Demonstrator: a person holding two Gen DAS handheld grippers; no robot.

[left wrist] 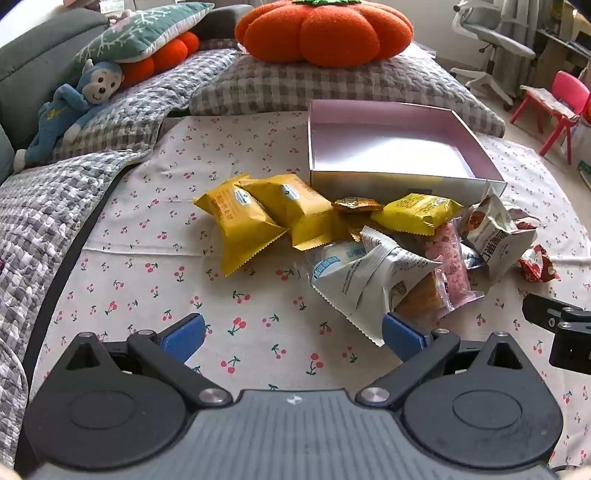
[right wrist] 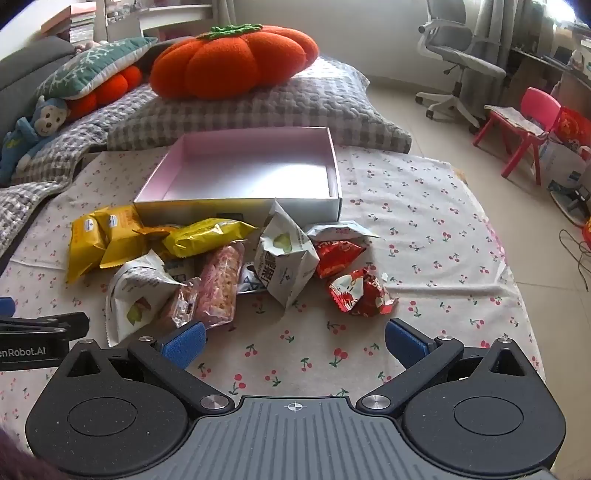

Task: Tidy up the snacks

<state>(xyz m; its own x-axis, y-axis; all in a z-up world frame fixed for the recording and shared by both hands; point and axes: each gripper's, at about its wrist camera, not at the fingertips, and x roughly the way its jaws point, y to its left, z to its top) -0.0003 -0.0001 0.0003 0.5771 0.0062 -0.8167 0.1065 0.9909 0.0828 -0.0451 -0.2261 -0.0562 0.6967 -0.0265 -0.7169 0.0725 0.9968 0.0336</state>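
Observation:
A heap of snack packets lies on the cherry-print cloth in front of an open, empty pink-lined box. Yellow packets sit at the heap's left, white packets in the middle, a pink rice bar beside them, and red packets at the right. My left gripper is open just short of the heap, its right pad near a white packet. My right gripper is open, nothing between its fingers, near the red packets.
Checked grey cushions with an orange pumpkin pillow lie behind the box. A blue monkey toy rests at the left. An office chair and a pink child's chair stand on the floor at the right.

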